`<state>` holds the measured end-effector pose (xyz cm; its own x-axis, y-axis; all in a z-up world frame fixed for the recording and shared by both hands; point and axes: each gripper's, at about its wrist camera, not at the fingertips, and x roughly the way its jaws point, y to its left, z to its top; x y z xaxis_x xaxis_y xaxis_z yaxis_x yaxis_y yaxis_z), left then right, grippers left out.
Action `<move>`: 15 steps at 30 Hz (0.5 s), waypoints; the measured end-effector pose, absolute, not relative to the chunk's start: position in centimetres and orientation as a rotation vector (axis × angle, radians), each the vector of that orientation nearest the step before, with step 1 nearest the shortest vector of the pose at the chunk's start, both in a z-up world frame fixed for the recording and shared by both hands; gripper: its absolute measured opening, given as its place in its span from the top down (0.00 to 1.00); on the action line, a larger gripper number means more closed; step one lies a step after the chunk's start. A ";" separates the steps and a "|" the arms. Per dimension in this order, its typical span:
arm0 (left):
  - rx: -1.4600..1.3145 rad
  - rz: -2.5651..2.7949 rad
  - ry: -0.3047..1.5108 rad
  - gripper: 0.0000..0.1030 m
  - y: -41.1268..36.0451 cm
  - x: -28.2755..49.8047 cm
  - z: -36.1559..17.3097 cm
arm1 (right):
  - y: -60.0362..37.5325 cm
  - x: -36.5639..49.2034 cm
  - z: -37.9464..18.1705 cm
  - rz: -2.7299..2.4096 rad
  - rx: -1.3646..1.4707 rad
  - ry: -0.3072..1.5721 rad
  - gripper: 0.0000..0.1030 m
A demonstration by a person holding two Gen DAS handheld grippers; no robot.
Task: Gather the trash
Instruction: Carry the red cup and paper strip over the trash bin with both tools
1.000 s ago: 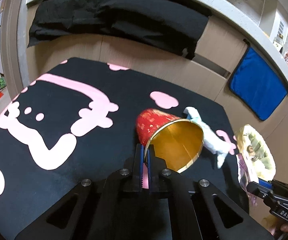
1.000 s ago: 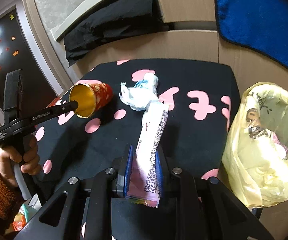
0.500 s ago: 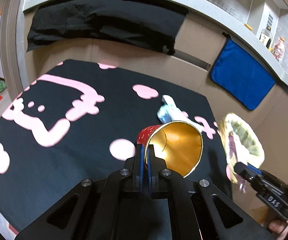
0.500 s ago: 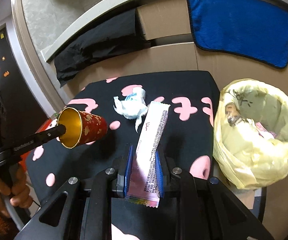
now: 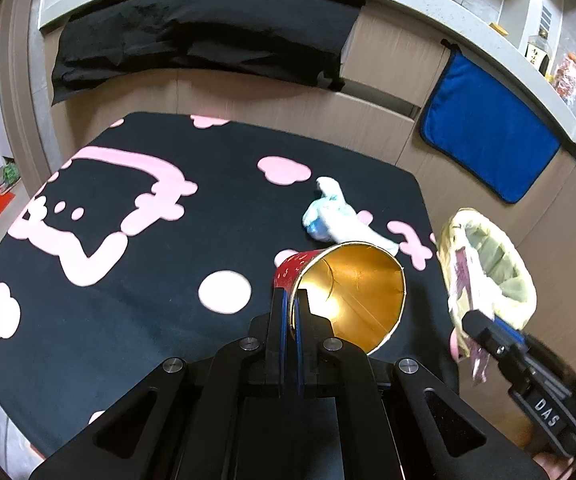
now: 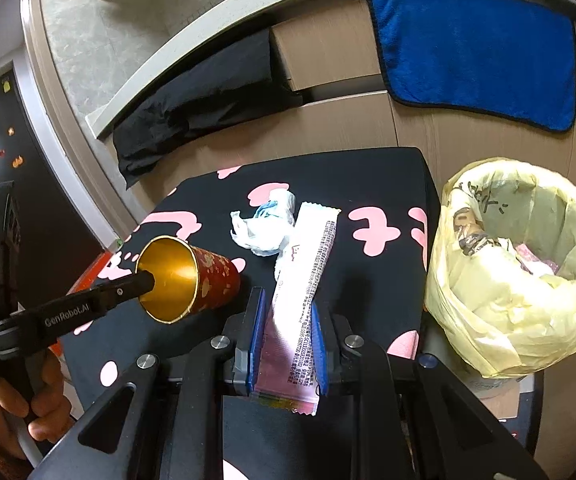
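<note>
Carry step: left gripper [image 5: 291,300] clamped on red gold-lined paper cup [image 5: 347,292] rim, right gripper [image 6: 288,312] on pink-white snack wrapper [image 6: 307,264]; next, w/ both over yellow-bagged round bin [image 6: 515,264], release.

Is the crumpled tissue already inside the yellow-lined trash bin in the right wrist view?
No, the crumpled tissue lies on the black and pink table cover, apart from the yellow-lined trash bin.

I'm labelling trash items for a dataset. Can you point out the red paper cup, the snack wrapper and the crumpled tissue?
red paper cup [image 6: 214,276]: right wrist view, on its red patterned outer wall.
snack wrapper [image 6: 307,264]: right wrist view, on its white printed middle.
crumpled tissue [image 5: 329,216]: left wrist view, on the bunched white centre.
</note>
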<state>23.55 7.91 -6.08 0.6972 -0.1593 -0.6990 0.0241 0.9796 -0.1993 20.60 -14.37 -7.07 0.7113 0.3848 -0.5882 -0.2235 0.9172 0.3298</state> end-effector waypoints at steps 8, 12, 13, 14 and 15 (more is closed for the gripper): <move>-0.158 -0.156 0.679 0.97 5.2 23.9 -2.6 | -17.9 21.4 -6.8 0.328 0.325 0.695 0.81; -0.151 -0.188 0.625 0.97 3.8 24.0 -0.9 | -19.1 22.1 -6.2 0.327 0.331 0.682 0.81; -0.137 -0.195 0.602 0.97 3.3 24.0 -0.4 | -19.4 22.3 -5.8 0.332 0.326 0.677 0.81; -0.127 -0.197 0.583 0.97 2.9 24.0 0.1 | -19.6 22.5 -5.3 0.341 0.321 0.672 0.81; -0.116 -0.197 0.560 0.97 2.6 23.9 0.5 | -19.8 22.7 -5.0 0.346 0.316 0.666 0.81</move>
